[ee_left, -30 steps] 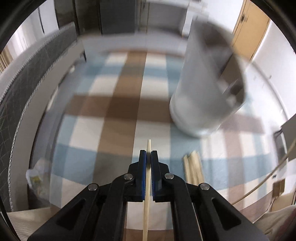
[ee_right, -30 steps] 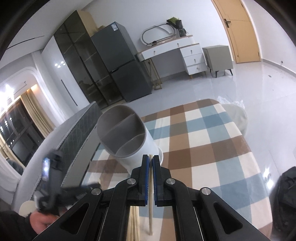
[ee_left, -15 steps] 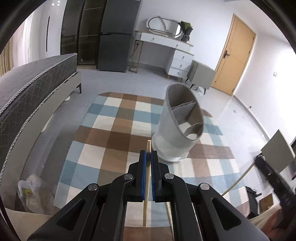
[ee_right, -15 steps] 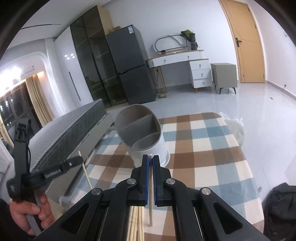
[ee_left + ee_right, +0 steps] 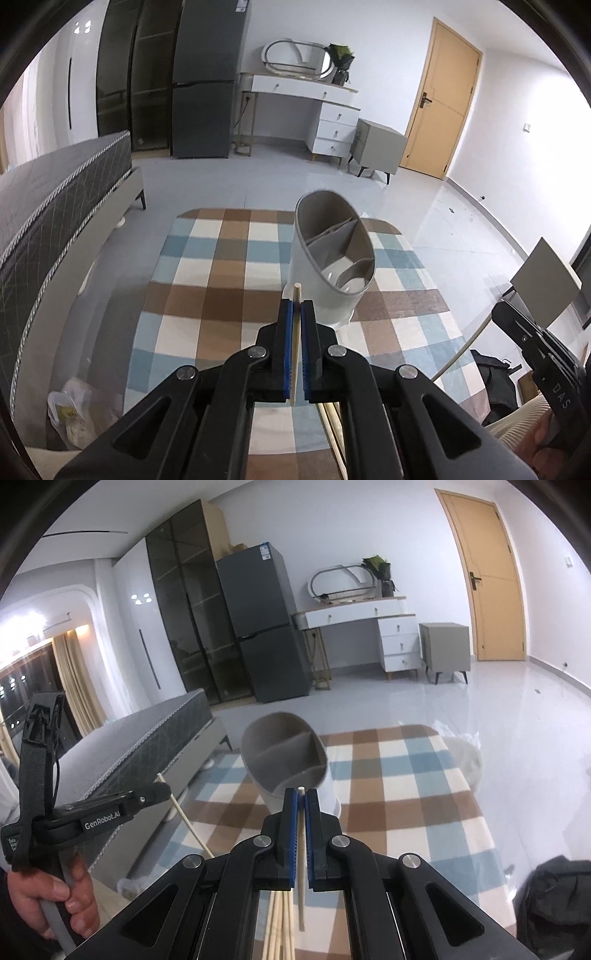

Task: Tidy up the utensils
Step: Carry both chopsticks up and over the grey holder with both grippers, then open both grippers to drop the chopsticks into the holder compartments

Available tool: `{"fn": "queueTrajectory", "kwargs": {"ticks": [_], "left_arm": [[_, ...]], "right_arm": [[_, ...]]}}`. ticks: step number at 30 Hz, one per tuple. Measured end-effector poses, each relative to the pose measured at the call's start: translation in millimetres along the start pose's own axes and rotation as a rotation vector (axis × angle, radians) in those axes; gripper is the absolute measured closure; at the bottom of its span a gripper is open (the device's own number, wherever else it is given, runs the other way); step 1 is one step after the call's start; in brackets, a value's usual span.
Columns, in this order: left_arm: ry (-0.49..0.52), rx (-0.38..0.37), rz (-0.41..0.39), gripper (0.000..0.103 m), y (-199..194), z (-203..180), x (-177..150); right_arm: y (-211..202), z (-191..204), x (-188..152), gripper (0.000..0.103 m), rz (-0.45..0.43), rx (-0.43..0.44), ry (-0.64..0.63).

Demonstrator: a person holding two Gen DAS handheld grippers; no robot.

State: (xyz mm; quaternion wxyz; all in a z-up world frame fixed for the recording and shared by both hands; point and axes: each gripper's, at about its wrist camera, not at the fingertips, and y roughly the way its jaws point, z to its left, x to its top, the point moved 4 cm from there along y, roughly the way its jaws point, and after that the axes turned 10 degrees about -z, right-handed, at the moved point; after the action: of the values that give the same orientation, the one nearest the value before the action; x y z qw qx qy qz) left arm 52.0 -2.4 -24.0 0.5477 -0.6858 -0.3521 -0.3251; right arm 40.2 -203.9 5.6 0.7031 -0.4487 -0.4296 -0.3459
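Observation:
A grey utensil holder [image 5: 332, 254] with inner dividers stands on the checked tablecloth [image 5: 221, 280]; it also shows in the right wrist view [image 5: 286, 760]. My left gripper [image 5: 296, 314] is shut on a wooden chopstick [image 5: 296, 332], held above the table just in front of the holder. My right gripper [image 5: 301, 805] is shut on another wooden chopstick [image 5: 301, 849], also raised just short of the holder. The left gripper [image 5: 162, 792] and its chopstick show at the left of the right wrist view. Several more chopsticks [image 5: 279, 923] lie on the table below the right gripper.
A grey bed [image 5: 55, 206] runs along the table's left side. A plastic bag [image 5: 74, 413] lies on the floor by the near left corner. A dark bag [image 5: 554, 904] sits on the floor at the right. A fridge, dresser and door stand far behind.
Both grippers have risen and tilted up with their chopsticks. The left gripper has pulled back from the holder, which now looks smaller and farther away.

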Motion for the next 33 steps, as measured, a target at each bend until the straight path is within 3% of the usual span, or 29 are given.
{"fn": "queueTrajectory", "kwargs": {"ticks": [8,19,24,33], "left_arm": [[0.001,-0.034,-0.001,0.103,-2,-5,32],[-0.016,-0.099,-0.073,0.103,-1,-11,123],[-0.008,-0.104,-0.106,0.103,14,-11,155],[0.002,-0.096,-0.077,0.103,57,-2,156]], "right_arm": [[11,5,26,0.1,-0.026,0.033,-0.02],[46,14,131,0.1,-0.143,0.097,-0.063],[78,26,163,0.1,-0.163,0.128,-0.106],[149,27,157,0.1,-0.152,0.167,-0.113]]}}
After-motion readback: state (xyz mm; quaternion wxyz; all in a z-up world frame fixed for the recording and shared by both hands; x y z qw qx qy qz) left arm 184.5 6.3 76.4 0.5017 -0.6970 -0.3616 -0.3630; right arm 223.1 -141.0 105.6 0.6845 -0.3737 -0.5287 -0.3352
